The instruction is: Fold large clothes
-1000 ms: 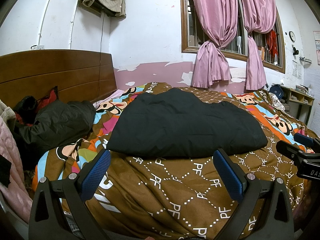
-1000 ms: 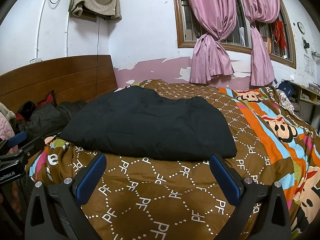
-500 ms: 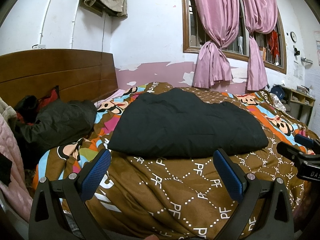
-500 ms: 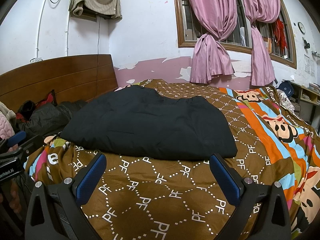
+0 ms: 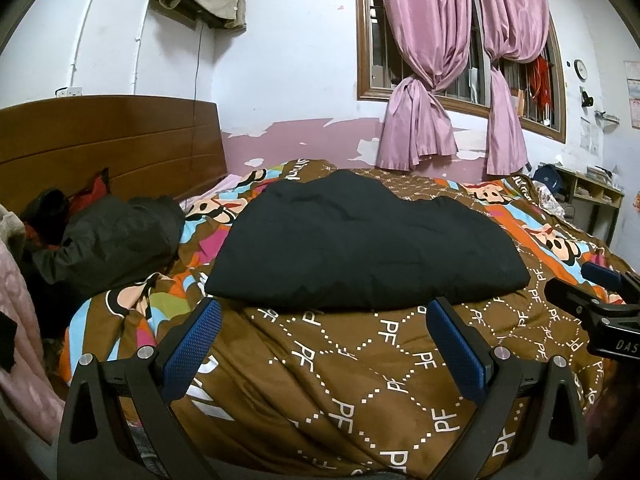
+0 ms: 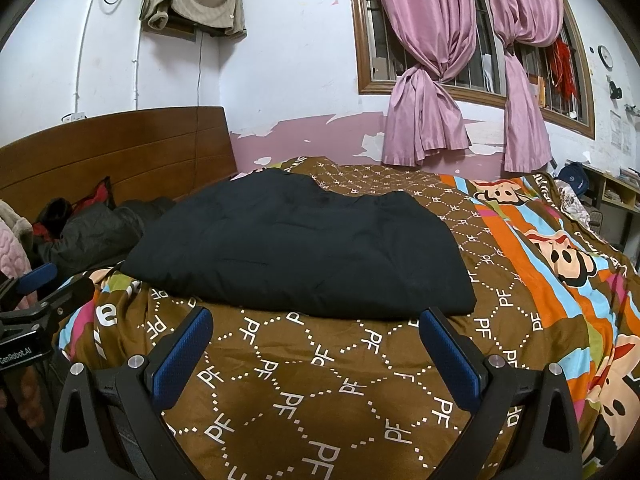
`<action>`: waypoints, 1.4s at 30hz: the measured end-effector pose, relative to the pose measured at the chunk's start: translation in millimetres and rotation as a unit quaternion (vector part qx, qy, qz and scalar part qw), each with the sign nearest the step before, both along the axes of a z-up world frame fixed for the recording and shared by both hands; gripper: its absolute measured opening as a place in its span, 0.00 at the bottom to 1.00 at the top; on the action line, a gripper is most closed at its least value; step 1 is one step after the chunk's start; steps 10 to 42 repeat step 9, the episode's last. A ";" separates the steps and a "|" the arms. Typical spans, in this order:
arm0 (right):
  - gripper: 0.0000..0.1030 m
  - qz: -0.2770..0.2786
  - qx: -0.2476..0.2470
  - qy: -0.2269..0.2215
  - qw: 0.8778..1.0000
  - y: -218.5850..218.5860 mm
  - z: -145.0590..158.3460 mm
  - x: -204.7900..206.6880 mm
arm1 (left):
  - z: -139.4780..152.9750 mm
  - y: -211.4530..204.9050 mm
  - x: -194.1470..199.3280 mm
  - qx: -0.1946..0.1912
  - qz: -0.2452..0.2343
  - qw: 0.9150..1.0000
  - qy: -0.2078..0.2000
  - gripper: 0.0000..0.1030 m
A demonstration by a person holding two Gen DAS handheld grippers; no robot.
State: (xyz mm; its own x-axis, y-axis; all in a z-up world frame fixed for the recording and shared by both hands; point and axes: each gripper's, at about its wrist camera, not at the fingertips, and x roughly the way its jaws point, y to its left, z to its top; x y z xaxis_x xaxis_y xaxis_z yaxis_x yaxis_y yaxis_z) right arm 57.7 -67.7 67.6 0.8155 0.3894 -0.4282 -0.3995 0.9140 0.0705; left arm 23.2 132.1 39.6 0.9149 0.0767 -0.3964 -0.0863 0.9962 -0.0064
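Grippers, left (image 5: pixel 323 340) and right (image 6: pixel 316 338), both gape wide and empty short of black garment (image 5: pixel 360 240), lying compact on quilt (image 5: pixel 340 380); folded already or mid-fold, can't tell.

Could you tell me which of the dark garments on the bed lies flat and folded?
The large black padded garment mid-bed lies flat; the dark grey jacket by the headboard is crumpled.

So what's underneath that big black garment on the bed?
The black garment lies flat on a brown patterned quilt that shows all around it. Whatever sits directly beneath it, or is folded inside, is covered and cannot be seen.
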 end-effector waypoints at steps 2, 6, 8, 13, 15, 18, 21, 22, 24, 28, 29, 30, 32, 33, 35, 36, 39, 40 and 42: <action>1.00 0.001 0.000 0.000 1.000 -0.1 0.5 0.6 | 0.0 0.6 -0.3 0.000 0.002 1.000 -0.001 0.97; 1.00 0.001 -0.001 0.000 1.000 -0.1 -0.5 -0.9 | -1.0 2.6 1.9 -0.001 0.002 1.000 0.000 0.97; 1.00 0.001 -0.001 0.000 1.000 0.2 0.8 0.8 | -0.9 2.2 2.3 -0.001 0.002 1.000 0.000 0.97; 1.00 0.001 -0.001 0.000 1.000 0.4 0.9 0.9 | -1.1 2.8 2.4 -0.001 0.003 1.000 0.000 0.97; 1.00 0.001 -0.001 0.000 1.000 0.4 0.9 0.9 | -1.1 2.8 2.4 -0.001 0.003 1.000 0.000 0.97; 1.00 0.001 -0.001 0.000 1.000 0.4 0.9 0.9 | -1.1 2.8 2.4 -0.001 0.003 1.000 0.000 0.97; 1.00 0.001 -0.001 0.000 1.000 0.4 0.9 0.9 | -1.1 2.8 2.4 -0.001 0.003 1.000 0.000 0.97; 1.00 0.001 -0.001 0.000 1.000 0.4 0.9 0.9 | -1.1 2.8 2.4 -0.001 0.003 1.000 0.000 0.97; 1.00 0.001 -0.001 0.000 1.000 0.4 0.9 0.9 | -1.1 2.8 2.4 -0.001 0.003 1.000 0.000 0.97; 1.00 0.001 -0.001 0.000 1.000 0.4 0.9 0.9 | -1.1 2.8 2.4 -0.001 0.003 1.000 0.000 0.97; 1.00 0.001 -0.001 0.000 1.000 0.4 0.9 0.9 | -1.1 2.8 2.4 -0.001 0.003 1.000 0.000 0.97; 1.00 0.001 -0.001 0.000 1.000 0.4 0.9 0.9 | -1.1 2.8 2.4 -0.001 0.003 1.000 0.000 0.97; 1.00 0.001 -0.001 0.000 1.000 0.4 0.9 0.9 | -1.1 2.8 2.4 -0.001 0.003 1.000 0.000 0.97; 1.00 0.001 -0.001 0.000 1.000 0.4 0.9 0.9 | -1.1 2.8 2.4 -0.001 0.003 1.000 0.000 0.97; 1.00 0.001 -0.001 0.000 1.000 0.4 0.9 0.9 | -1.1 2.8 2.4 -0.001 0.003 1.000 0.000 0.97; 1.00 0.001 -0.001 0.000 1.000 0.4 0.9 0.9 | -1.1 2.8 2.4 -0.001 0.003 1.000 0.000 0.97; 1.00 0.001 -0.001 0.000 1.000 0.4 0.9 0.9 | -1.1 2.8 2.4 -0.001 0.003 1.000 0.000 0.97; 1.00 0.001 -0.001 0.000 1.000 0.4 0.9 0.9 | -1.1 2.8 2.4 -0.001 0.003 1.000 0.000 0.97; 1.00 0.001 -0.001 0.000 1.000 0.4 0.9 0.9 | -1.1 2.8 2.4 -0.001 0.003 1.000 0.000 0.97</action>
